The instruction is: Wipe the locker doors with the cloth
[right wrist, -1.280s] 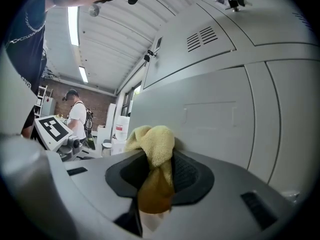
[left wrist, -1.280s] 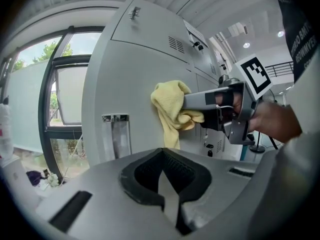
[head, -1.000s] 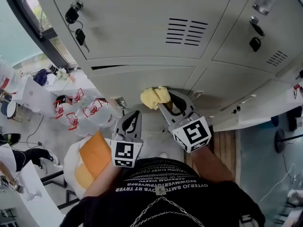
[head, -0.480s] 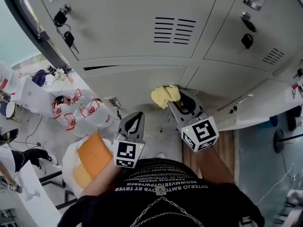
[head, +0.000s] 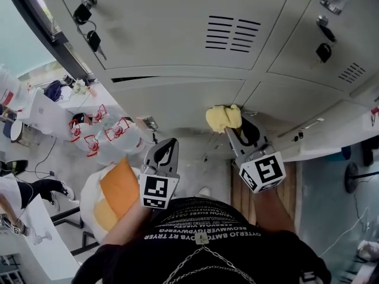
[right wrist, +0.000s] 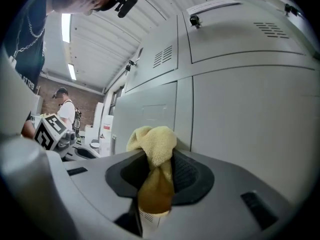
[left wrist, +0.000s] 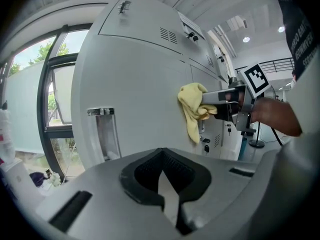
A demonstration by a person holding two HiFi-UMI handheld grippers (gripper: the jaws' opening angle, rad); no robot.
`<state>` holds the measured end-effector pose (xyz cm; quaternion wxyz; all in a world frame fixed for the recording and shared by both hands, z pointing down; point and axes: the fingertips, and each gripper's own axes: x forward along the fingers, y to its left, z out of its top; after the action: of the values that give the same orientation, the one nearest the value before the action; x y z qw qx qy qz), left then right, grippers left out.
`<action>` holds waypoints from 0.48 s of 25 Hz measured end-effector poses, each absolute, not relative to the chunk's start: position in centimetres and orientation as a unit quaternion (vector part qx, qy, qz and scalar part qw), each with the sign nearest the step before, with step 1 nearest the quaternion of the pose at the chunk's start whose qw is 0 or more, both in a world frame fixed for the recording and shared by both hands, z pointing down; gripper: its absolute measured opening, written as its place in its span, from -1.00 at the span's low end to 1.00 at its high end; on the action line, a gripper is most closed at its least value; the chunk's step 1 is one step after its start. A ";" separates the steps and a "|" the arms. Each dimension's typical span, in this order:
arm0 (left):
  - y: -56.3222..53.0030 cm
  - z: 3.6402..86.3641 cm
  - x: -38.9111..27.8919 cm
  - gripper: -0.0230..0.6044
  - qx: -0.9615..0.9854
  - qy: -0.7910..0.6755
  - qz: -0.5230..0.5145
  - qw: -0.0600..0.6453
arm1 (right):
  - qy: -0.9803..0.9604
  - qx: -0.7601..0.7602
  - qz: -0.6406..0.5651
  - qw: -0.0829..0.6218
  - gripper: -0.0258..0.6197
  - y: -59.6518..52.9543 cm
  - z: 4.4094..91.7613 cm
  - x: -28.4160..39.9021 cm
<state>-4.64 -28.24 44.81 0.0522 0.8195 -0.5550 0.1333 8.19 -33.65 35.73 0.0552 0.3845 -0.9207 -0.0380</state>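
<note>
A yellow cloth point(head: 223, 118) is pressed against the grey lower locker door point(head: 177, 102), near the seam with the neighbouring door point(head: 290, 108). My right gripper point(head: 230, 129) is shut on the cloth; in the right gripper view the cloth point(right wrist: 153, 146) bunches up out of the jaws of the right gripper point(right wrist: 154, 189) and touches the door point(right wrist: 150, 114). My left gripper point(head: 171, 144) hangs lower left, away from the doors, shut and empty. In the left gripper view the cloth point(left wrist: 192, 110) hangs from the right gripper point(left wrist: 212, 100) against the locker point(left wrist: 140, 84).
Keys point(head: 92, 38) dangle from the upper door's lock. The upper doors have vent slots point(head: 232, 34). A dark window frame point(head: 41, 34) stands left of the lockers. Printed plastic bags point(head: 100, 138) and an orange-and-white bag point(head: 115, 191) lie on the floor at left. A person point(right wrist: 63, 106) stands far off.
My right gripper has carried the cloth to the right across the lower locker door, towards the seam. The left gripper has hardly moved.
</note>
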 end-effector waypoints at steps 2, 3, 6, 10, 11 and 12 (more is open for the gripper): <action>-28.0 45.0 -5.6 -0.92 0.815 -0.561 0.136 0.055 | -0.927 0.372 -0.034 0.042 -0.57 -33.0 35.7 7.3; -27.9 45.1 -6.0 -0.92 0.813 -0.564 0.136 0.056 | -0.929 0.368 -0.028 0.036 -0.57 -32.7 35.9 6.8; -27.5 45.3 -7.5 -0.92 0.806 -0.572 0.138 0.058 | -0.934 0.355 -0.011 0.030 -0.57 -32.0 37.0 4.9; -27.0 45.3 -9.4 -0.92 0.800 -0.582 0.138 0.061 | -0.943 0.332 -0.002 0.038 -0.57 -31.3 38.3 2.0; -26.9 45.3 -9.9 -0.92 0.798 -0.584 0.136 0.061 | -0.944 0.327 0.000 0.039 -0.57 -31.2 38.5 1.3; -26.8 45.2 -10.3 -0.92 0.797 -0.586 0.135 0.061 | -0.945 0.324 0.002 0.040 -0.57 -31.2 38.8 0.6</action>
<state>-10.28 -26.83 45.19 0.0614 0.7969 -0.5858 0.1346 0.63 -31.18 38.77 0.0401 0.3243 -0.9451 0.0018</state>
